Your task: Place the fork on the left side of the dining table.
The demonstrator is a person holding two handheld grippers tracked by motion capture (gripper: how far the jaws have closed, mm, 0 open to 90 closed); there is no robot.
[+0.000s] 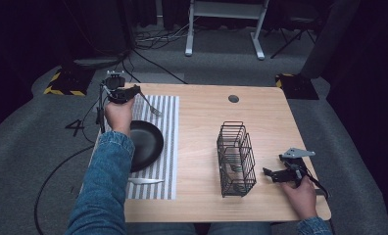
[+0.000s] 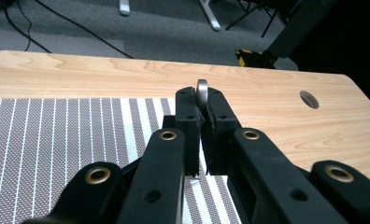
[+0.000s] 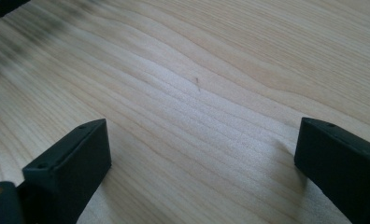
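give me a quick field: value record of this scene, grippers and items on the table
left gripper: shut on silver metal fork, held above the striped placemat's far end
right gripper: open, empty, low over bare wood right of the basket
black round plate: on grey-and-white striped placemat
silver metal knife: on placemat, near edge
black wire basket: upright on light wooden table
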